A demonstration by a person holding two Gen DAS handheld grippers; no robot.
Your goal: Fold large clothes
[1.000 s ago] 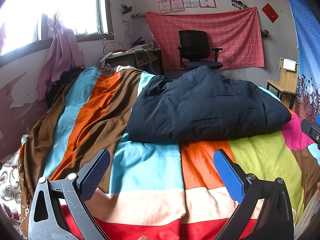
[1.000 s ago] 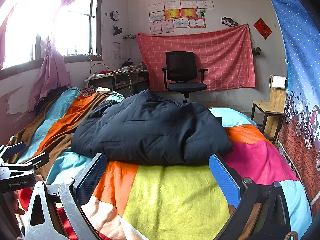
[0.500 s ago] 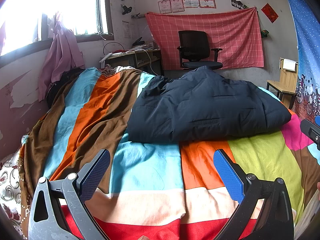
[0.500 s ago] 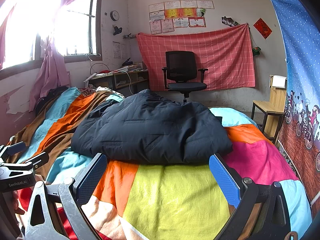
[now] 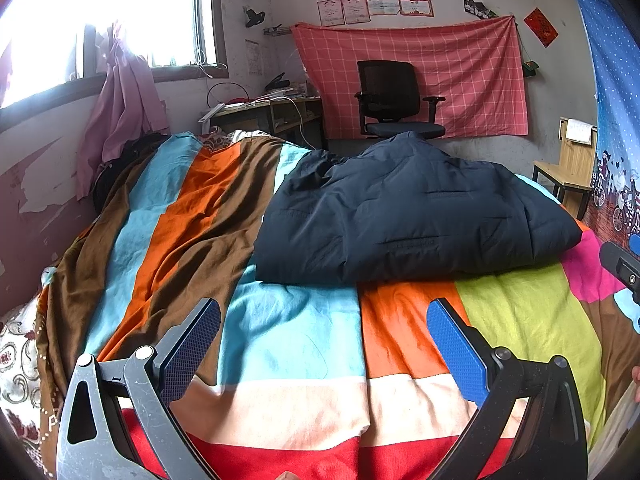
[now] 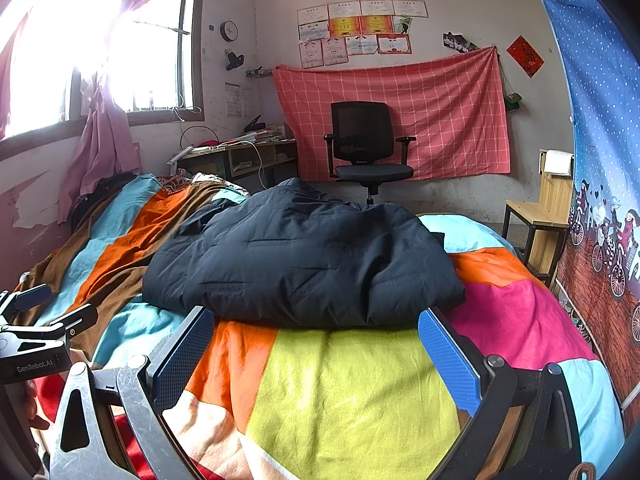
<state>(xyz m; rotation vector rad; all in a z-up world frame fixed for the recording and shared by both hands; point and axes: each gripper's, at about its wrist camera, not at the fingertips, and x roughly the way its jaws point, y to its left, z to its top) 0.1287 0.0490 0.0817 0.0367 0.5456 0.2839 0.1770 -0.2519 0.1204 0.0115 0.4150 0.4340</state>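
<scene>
A dark navy padded jacket [image 5: 412, 216] lies folded in a thick bundle on the striped bedspread [image 5: 296, 344]. My left gripper [image 5: 324, 312] hovers open over the spread, short of the jacket's near edge, with nothing between its blue pads [image 5: 456, 352]. In the right wrist view the same jacket [image 6: 304, 256] sits just beyond my right gripper [image 6: 316, 320], which is open and empty, its pads either side of the jacket's near hem. The left gripper's body [image 6: 32, 344] shows at that view's left edge, and part of the right gripper shows at the left view's right edge.
A black office chair [image 6: 364, 148] stands beyond the bed before a red checked cloth [image 6: 400, 116] on the wall. A cluttered desk [image 6: 240, 156] sits under the window at left. A wooden stool [image 6: 540, 224] and a blue patterned curtain [image 6: 600, 160] are at right.
</scene>
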